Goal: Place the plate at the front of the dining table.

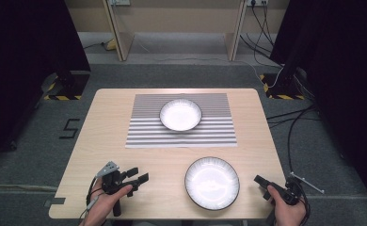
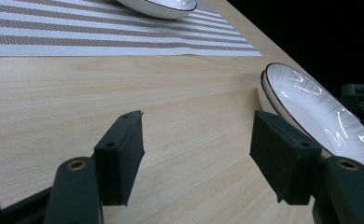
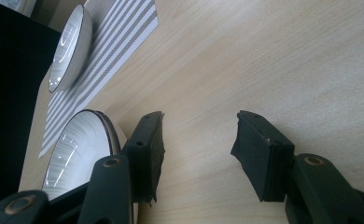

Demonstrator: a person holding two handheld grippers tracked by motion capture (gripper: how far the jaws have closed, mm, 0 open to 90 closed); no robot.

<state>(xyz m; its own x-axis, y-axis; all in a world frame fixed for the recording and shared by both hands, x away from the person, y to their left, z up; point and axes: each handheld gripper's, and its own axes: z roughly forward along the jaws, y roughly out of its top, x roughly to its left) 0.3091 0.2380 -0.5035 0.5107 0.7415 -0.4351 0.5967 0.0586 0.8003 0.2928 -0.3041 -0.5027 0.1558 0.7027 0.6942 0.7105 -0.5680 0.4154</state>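
A white bowl [image 1: 180, 114] sits on a grey-and-white striped placemat [image 1: 181, 134] at the far middle of the wooden table [image 1: 106, 136]. A white dark-rimmed plate [image 1: 212, 182] lies on bare wood near the front edge. My left gripper [image 1: 138, 174] stands open left of the plate, holding nothing. My right gripper [image 1: 261, 186] is open just right of the plate. In the left gripper view the gripper [image 2: 199, 126] hangs over bare wood, with the plate [image 2: 320, 112] to its right and the bowl [image 2: 161, 5] beyond. The right gripper [image 3: 199, 121] also spans bare wood, with the plate [image 3: 77, 149] at its left.
Black stands [image 1: 68, 80] and cables [image 1: 290, 127] surround the table on the grey floor. A wooden desk frame [image 1: 177, 28] stands behind. Bare wood lies between the placemat [image 2: 101, 37] and the front edge.
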